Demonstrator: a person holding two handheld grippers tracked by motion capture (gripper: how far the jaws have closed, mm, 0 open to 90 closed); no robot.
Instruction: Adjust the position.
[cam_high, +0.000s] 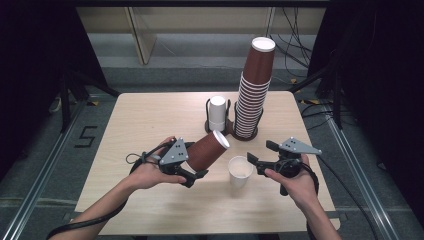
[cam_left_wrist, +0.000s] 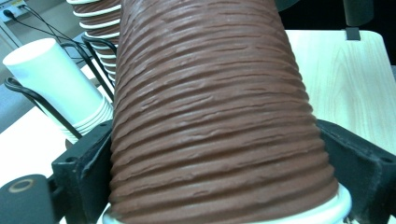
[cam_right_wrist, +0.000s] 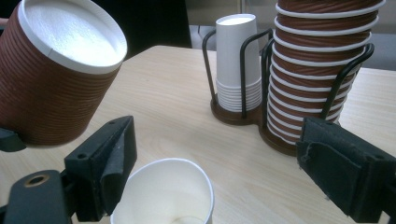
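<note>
Left tool (cam_high: 194, 176) clamps the brown cup (cam_high: 207, 150) near its rim, tilted base-up just left of the white cup (cam_high: 240, 171) — presumably for nesting. Right tool (cam_high: 256, 161) stands open, jaws flanking the white cup upright on the worktop (cam_high: 150, 120), not pressing.
</note>
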